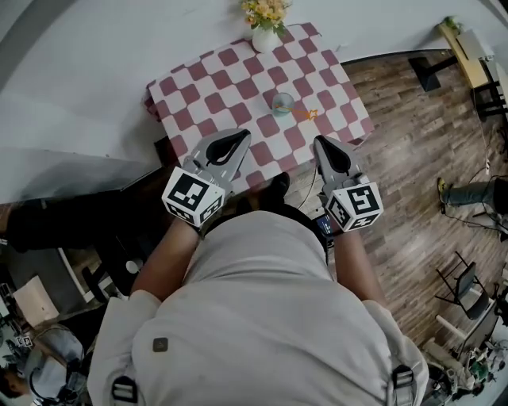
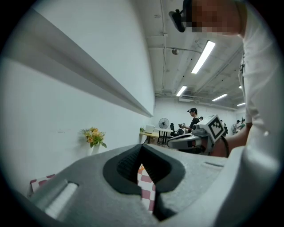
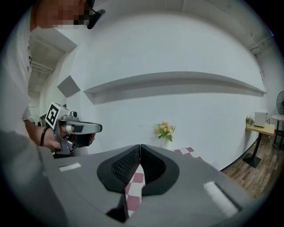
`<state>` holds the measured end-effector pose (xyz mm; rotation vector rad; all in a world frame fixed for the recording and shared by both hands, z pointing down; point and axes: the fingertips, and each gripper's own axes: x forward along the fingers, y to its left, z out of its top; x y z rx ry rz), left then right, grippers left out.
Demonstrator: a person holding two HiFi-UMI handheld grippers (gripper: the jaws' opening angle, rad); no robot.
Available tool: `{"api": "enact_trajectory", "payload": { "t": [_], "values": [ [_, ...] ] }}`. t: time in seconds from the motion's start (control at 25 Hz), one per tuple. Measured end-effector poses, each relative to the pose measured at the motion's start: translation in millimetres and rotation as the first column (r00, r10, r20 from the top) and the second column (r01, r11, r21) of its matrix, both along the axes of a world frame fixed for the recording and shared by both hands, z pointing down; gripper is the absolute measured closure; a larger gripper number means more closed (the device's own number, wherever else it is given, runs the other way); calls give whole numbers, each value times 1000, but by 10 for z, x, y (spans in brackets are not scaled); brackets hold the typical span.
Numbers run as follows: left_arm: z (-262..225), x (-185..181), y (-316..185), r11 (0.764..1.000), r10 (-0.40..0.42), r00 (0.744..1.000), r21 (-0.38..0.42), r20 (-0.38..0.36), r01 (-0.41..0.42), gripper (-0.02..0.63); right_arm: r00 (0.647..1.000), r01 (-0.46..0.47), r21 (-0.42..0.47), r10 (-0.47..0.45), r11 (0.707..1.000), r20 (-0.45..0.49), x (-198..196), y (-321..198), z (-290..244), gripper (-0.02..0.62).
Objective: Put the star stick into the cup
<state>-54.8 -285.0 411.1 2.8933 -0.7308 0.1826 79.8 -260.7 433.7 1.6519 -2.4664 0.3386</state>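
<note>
A small clear cup (image 1: 282,103) stands near the middle of the red-and-white checked table (image 1: 230,87). The orange star stick (image 1: 311,115) lies flat on the cloth just right of the cup. My left gripper (image 1: 240,135) hangs over the table's near edge, shut and holding nothing. My right gripper (image 1: 319,142) is level with it to the right, also shut and holding nothing, well short of the stick. In the left gripper view the jaws (image 2: 141,146) meet at their tips. The right gripper view shows its jaws (image 3: 140,146) closed too. Neither gripper view shows cup or stick.
A white vase of yellow flowers (image 1: 265,24) stands at the table's far edge against the white wall. Wooden floor (image 1: 413,151) lies to the right, with desks and stands. People and a fan (image 2: 163,124) are far back in the room.
</note>
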Motion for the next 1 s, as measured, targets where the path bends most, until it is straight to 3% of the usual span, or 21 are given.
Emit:
{"api": "enact_trajectory", "payload": {
  "t": [0.28,0.56,1.0],
  "values": [
    [-165,-153,98,999,17,1000,32,-19,-16,603,1000,-24,31,25,999,-9,-114,131,-195,586],
    [-181,-260,191,999,43,999,15,-33,-43,604,999,-45,19,46,999,-18,-213,308,-282,586],
    [-157,-120,441,999,37,999,8,-20,-37,603,999,-36,16,36,999,-7,-63,585,-281,586]
  ]
}}
